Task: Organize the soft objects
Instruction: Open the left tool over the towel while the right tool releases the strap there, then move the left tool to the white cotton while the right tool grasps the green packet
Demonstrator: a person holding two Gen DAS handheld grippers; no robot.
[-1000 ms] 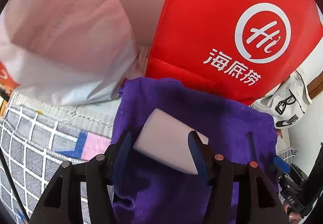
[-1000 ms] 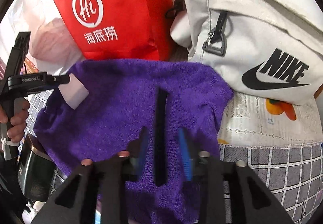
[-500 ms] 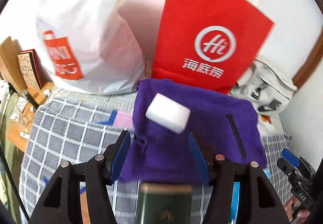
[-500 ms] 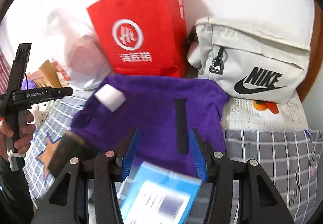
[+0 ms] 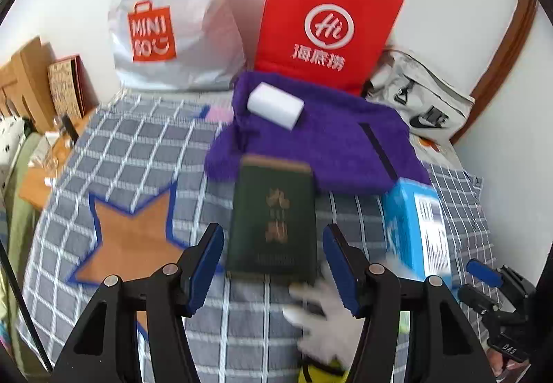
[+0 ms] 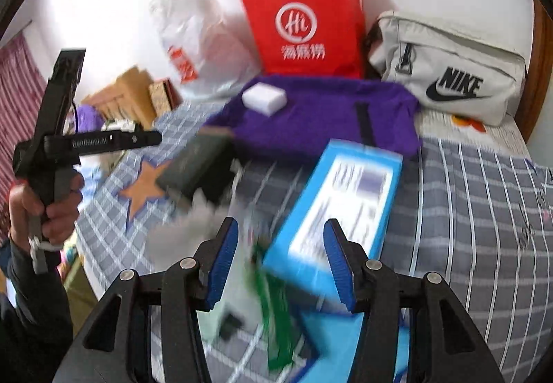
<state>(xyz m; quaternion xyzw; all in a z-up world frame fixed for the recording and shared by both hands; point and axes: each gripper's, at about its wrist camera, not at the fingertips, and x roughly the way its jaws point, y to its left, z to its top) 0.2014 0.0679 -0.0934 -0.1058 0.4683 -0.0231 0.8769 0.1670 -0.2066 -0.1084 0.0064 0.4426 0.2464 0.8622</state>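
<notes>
Towel, purple, lies spread on the bed with a white block and black strap on it. My left gripper and right gripper hang apart, holding nothing; I judge a white glove is left.

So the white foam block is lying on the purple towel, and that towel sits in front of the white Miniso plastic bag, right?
Not quite. The white foam block does lie on the purple towel, but the towel sits mainly in front of the red paper bag; the white Miniso plastic bag stands to that bag's left. The left wrist view shows this.
</notes>
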